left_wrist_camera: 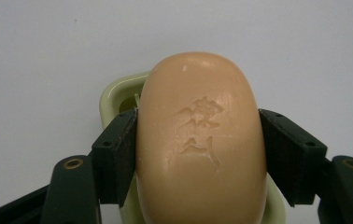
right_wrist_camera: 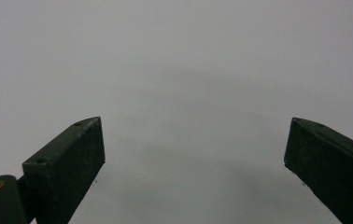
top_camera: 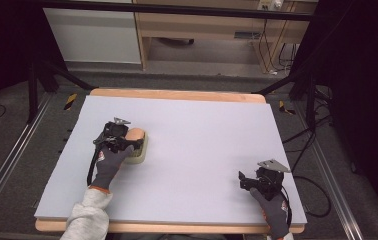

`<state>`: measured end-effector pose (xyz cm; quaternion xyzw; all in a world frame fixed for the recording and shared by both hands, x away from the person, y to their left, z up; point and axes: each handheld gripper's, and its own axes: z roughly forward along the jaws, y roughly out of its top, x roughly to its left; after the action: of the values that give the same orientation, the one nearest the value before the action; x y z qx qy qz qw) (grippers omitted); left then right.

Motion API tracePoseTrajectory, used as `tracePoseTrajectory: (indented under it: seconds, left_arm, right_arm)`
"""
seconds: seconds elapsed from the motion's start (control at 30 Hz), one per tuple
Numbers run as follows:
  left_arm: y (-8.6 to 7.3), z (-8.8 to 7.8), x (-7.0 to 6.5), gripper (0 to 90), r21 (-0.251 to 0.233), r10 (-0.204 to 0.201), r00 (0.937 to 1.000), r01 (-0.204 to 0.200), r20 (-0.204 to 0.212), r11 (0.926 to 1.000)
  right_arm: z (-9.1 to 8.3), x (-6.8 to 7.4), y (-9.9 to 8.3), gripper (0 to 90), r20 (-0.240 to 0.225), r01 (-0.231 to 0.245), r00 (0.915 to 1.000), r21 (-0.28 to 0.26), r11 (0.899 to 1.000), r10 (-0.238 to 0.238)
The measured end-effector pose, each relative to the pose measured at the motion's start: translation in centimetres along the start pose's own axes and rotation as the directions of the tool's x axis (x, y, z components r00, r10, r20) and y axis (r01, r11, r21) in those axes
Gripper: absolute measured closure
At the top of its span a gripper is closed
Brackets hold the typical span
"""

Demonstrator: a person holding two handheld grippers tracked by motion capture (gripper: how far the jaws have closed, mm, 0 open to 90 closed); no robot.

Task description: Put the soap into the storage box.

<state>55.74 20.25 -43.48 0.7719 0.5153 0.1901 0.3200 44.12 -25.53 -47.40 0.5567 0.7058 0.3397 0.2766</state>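
A pale grey sheet [top_camera: 187,150] covers a wooden table [top_camera: 177,95] that stands on a dark floor, with wooden furniture [top_camera: 202,25] and loose cables [top_camera: 302,150] beyond the far and right edges. The sheet is bare apart from the items at its left side and the two grippers, which sit well apart.

A peach-coloured bar of soap [left_wrist_camera: 200,144] lies at the left part of the sheet, over a pale green soap dish [left_wrist_camera: 118,95] whose rim shows past the bar's far left side and beneath its near end. The bar is an oval with raised characters stamped on its top face. In the left gripper view its long axis runs straight away from the camera, between the jaws. In the high view the soap [top_camera: 133,135] and dish [top_camera: 141,152] sit just right of the gripper.

The left gripper [top_camera: 127,142] pinches the soap, one black jaw pressed flat against each long side. A gloved left hand [top_camera: 109,165] holds it, the forearm in a grey sleeve [top_camera: 87,217] reaching from the near edge.

The right gripper [top_camera: 247,181] rests near the right front corner of the sheet in a gloved right hand [top_camera: 274,210], its jaws spread wide over bare sheet [right_wrist_camera: 188,93] with nothing between them.
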Motion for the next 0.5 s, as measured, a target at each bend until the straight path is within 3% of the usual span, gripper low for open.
tracePoseTrajectory:
  seconds: [0.5]
  left_arm:
    - [-0.5,1.2,0.1,31.9,0.03,-0.006,0.9999,0.006,-0.009,0.9995]
  right_arm:
    - [0.0,0.0,0.0,5.5,-0.002,-0.001,1.0,-0.002,1.0,0.001]
